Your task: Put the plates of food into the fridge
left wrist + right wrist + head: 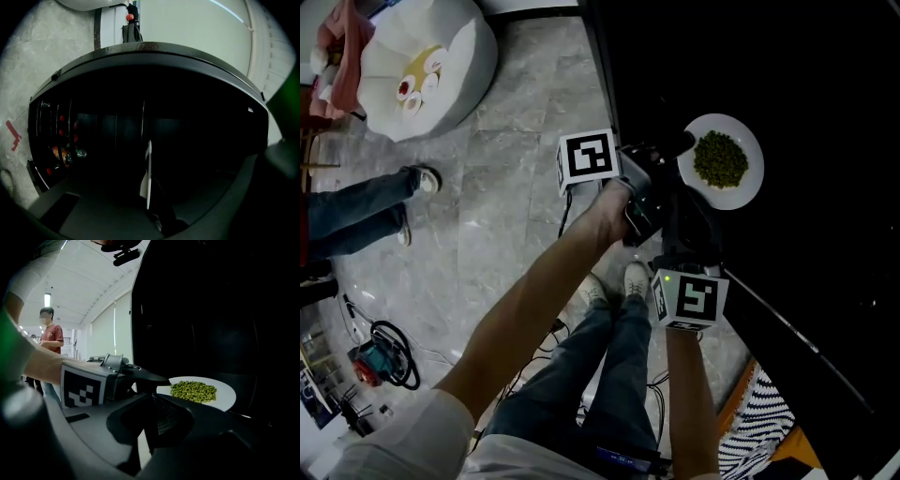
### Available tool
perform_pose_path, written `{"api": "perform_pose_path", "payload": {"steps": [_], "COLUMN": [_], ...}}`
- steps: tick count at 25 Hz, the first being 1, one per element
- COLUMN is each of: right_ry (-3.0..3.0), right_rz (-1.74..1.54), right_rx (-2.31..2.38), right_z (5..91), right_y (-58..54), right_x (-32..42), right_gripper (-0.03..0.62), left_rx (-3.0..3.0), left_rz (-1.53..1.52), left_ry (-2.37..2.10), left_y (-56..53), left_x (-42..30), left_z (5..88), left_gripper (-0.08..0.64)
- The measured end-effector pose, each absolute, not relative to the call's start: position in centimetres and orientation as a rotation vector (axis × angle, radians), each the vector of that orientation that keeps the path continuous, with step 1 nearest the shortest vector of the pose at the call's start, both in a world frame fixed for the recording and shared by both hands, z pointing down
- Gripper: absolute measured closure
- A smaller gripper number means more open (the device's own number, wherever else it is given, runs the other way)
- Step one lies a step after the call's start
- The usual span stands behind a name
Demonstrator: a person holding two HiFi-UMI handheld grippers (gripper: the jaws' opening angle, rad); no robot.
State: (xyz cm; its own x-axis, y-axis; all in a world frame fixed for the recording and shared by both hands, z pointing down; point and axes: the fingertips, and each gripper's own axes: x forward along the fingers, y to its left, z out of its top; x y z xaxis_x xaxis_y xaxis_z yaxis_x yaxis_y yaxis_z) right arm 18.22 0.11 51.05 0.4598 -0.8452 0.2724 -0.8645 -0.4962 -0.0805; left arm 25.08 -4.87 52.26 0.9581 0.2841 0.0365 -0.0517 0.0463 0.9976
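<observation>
A white plate [741, 183] carrying a heap of green peas [719, 159] hangs in front of the dark fridge opening [825, 112]. My left gripper [680, 155] is shut on the plate's left rim. The left gripper view has the plate [148, 171] edge-on between the jaws, with the black fridge interior [197, 122] behind it. My right gripper [682, 239] hovers just below the plate, apart from it. From the right gripper view, the plate [225, 397] and peas [194, 391] lie beyond the left gripper [157, 380]. My right gripper [145, 427] stands open and holds nothing.
Fridge door shelves [63, 150] with bottles and jars show at the left. On the grey marble floor [516, 216] stand a person in jeans [356, 211], a white round seat [427, 61], cables and a tool [380, 361]. Bottom right lies a striped mat [759, 441]. A person in a red shirt [50, 338] stands farther off.
</observation>
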Motion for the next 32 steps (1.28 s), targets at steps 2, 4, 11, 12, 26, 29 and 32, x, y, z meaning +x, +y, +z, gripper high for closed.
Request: {"api": "perform_pose_path", "payload": {"steps": [2, 4, 11, 12, 26, 29, 32], "right_ry": [-1.526, -1.513, -1.489, -1.487, -1.444, -1.408, -1.384], "right_rz": [0.426, 0.427, 0.435, 0.435, 0.439, 0.447, 0.454], "right_rx": [2.627, 2.630, 2.648, 2.649, 2.663, 2.690, 2.708], "right_z": [51.1, 51.3, 51.6, 51.6, 51.5, 51.5, 51.4], "right_y": [0.1, 0.1, -0.3, -0.3, 0.1, 0.6, 0.8], "right_x": [18.4, 18.6, 19.2, 19.2, 20.3, 21.2, 21.6], "right_gripper": [0.582, 0.583, 0.582, 0.583, 0.583, 0.583, 0.582], "left_rx": [1.525, 1.526, 1.517, 1.515, 1.558, 1.568, 1.555], "left_rz": [0.264, 0.285, 0.337, 0.335, 0.375, 0.383, 0.378], "left_ry": [0.213, 0.238, 0.305, 0.303, 0.333, 0.327, 0.317], "left_y": [-4.6, -4.0, -2.7, -2.7, -2.4, -2.4, -2.6], "left_x": [25.2, 25.2, 25.0, 25.0, 25.3, 25.4, 25.2], "left_z": [52.1, 52.2, 52.4, 52.4, 52.1, 52.1, 52.0], "left_gripper": [0.540, 0.532, 0.511, 0.512, 0.512, 0.512, 0.511]}}
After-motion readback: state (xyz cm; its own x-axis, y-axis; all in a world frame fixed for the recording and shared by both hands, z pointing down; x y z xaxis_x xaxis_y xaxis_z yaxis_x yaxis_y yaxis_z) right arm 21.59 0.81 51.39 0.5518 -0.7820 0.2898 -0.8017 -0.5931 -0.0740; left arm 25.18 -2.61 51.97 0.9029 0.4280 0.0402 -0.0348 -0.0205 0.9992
